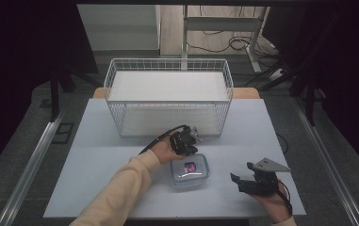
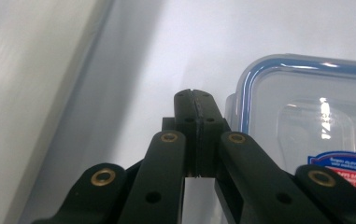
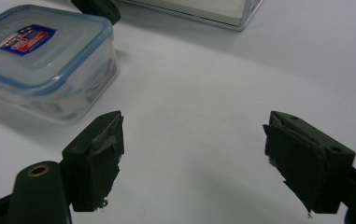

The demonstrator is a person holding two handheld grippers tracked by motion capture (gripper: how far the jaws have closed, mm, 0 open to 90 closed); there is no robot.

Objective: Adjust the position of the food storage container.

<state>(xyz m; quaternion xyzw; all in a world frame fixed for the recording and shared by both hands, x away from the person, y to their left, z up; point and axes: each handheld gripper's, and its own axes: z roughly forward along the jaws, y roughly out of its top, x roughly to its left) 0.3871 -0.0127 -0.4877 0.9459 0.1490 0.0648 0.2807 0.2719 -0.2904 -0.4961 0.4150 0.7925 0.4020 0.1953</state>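
Note:
A clear plastic container point(image 1: 190, 171) with a blue-rimmed lid and a red and blue label lies on the white table, in front of the wire basket. My left gripper point(image 1: 186, 149), held by a hand in a cream sleeve, hangs at the container's far edge. In the left gripper view its jaws are pressed together with nothing between them, the left gripper point(image 2: 194, 95) just left of the container point(image 2: 306, 112) rim. My right gripper point(image 1: 242, 172) rests to the right of the container, jaws wide apart. The right gripper point(image 3: 192, 140) holds nothing; the container point(image 3: 40, 51) lies up and left of it.
A white wire basket point(image 1: 167, 63) with a pale floor stands at the back middle of the table point(image 1: 97, 160); its lower edge point(image 3: 203, 11) appears in the right gripper view. Desk legs and cables lie on the floor behind. Bare tabletop stretches left of the container.

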